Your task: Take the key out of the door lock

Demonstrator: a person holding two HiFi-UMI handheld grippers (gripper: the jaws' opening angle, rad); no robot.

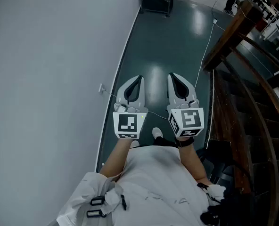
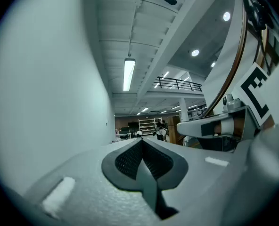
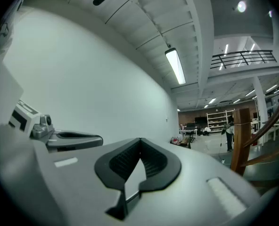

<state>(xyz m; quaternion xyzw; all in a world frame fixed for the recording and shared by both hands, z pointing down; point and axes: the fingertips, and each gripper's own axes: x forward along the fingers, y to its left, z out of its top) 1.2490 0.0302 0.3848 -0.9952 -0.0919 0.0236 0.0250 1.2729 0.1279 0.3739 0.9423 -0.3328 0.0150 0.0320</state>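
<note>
The left gripper and right gripper are held side by side, level, in front of the person's white shirt. They are close together but not touching. Both pairs of jaws are pressed together with nothing between them, as each gripper's own view shows. Below them lies a dark green floor, with a pale wall along its left edge and a wooden staircase along its right. A white cable trails near the right edge. No view shows the key or the door lock.
</note>
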